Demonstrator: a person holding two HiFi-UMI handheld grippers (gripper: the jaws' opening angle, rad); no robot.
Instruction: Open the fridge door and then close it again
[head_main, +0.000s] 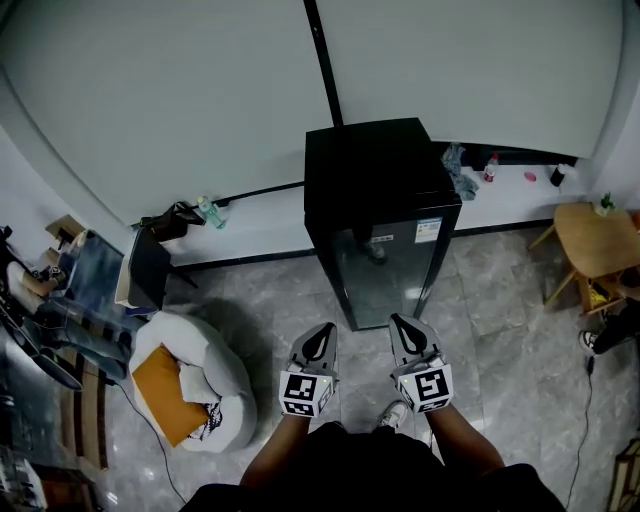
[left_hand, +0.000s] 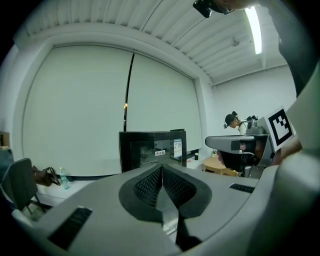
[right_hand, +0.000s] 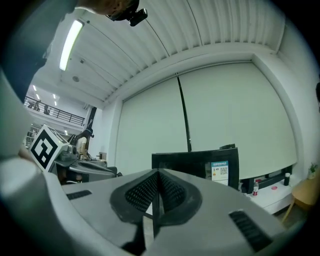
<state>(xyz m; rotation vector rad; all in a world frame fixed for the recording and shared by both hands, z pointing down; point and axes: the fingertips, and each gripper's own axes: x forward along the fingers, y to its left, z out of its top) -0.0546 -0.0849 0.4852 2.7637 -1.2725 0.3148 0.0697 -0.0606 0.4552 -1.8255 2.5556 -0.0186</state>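
Head view has the black fridge (head_main: 385, 215) dead centre of the frame, backed against the white wall ledge, door shut. A blue-and-white label (head_main: 428, 231) sits on the door's upper right corner, print way too small to read. Bare tile floor (head_main: 500, 330) lies between the fridge front and both grippers. A white beanbag (head_main: 200, 385) at lower left and a wooden table (head_main: 590, 235) at the right edge are well clear. Left gripper (head_main: 322, 337) and right gripper (head_main: 402, 327) sit bottom centre, off the door, jaws pressed together on nothing.
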